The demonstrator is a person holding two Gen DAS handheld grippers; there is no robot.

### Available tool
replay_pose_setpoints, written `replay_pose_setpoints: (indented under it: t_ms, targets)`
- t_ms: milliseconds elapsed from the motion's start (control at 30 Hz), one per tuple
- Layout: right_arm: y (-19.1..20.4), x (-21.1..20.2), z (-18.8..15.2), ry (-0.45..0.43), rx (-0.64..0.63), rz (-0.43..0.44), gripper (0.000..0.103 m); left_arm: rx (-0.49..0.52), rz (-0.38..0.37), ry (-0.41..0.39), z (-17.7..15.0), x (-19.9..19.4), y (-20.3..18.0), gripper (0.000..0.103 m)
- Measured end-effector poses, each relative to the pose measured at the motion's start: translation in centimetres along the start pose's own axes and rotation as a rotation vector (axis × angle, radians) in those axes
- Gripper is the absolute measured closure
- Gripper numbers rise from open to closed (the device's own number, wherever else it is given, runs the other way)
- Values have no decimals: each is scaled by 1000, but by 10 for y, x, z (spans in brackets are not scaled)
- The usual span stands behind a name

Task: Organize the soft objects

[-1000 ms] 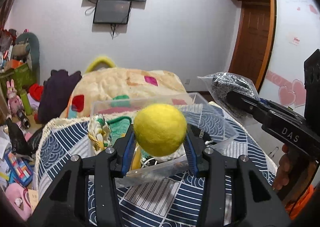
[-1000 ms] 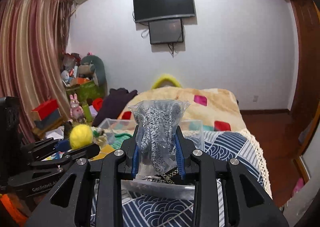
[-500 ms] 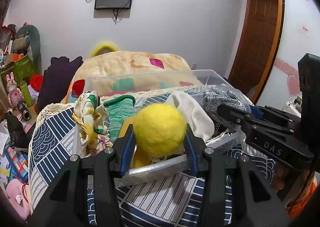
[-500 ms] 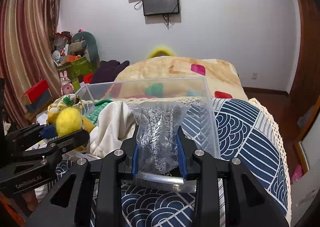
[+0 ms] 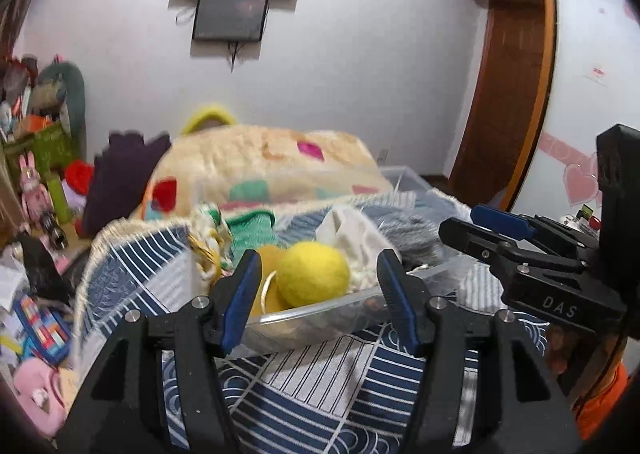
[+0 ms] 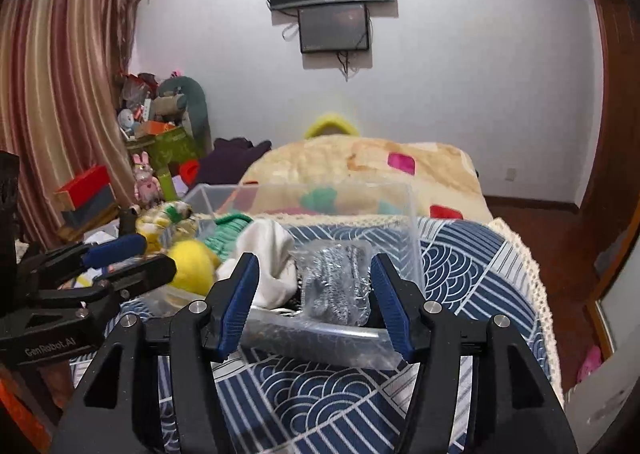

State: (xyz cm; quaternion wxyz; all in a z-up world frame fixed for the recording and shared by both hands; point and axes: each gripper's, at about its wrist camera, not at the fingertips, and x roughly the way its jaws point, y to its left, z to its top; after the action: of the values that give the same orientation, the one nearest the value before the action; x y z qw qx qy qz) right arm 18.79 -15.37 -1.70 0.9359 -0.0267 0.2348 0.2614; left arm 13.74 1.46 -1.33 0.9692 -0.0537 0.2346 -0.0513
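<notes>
A clear plastic bin (image 5: 320,312) sits on the blue patterned bedspread, also in the right wrist view (image 6: 414,238). A yellow felt ball (image 5: 313,279) lies inside it, free between my open left gripper's (image 5: 320,296) jaws; it also shows in the right wrist view (image 6: 192,264). A bagged grey knit item (image 6: 336,288) rests in the bin between my open right gripper's (image 6: 316,298) jaws, untouched. A white cloth (image 6: 266,254) and green knit (image 5: 252,232) lie in the bin too.
A cream blanket with coloured patches (image 6: 360,162) lies behind the bin. Toys and boxes (image 6: 152,134) pile up at the left by the curtain. A wooden door (image 5: 508,94) stands at the right. The bed's lace edge (image 6: 536,294) drops to the floor.
Both grippers opened. The yellow ball and the bagged grey item were let go and now lie in the bin. Both grippers drew back slightly.
</notes>
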Motion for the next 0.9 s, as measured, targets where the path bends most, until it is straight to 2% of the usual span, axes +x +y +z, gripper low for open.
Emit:
replay_pose_setpoints:
  t_ms: [233,433,500,567,633,900]
  targets:
    - [15,-45,5,-102,-23,39,48,52,-1,-130,2,-62,-15,43]
    - [25,-82,11,-188,-36,54,47,51,-2,-187,1,-93,-21,43]
    - [29,-89,10,-205,-37,61,37,38,-11,-198,0,-102,-22,41]
    - [31,-93,8,-227,-41,52,26,22,-9,-214,-2,-109,-21,33]
    - [33,-95,5,-239,-41,51,22,15,3,-236,-5,-115,-21,28]
    - [34,-87,-13,-234,-8,34,21,-10,33,-279,-15,-122,-18,15]
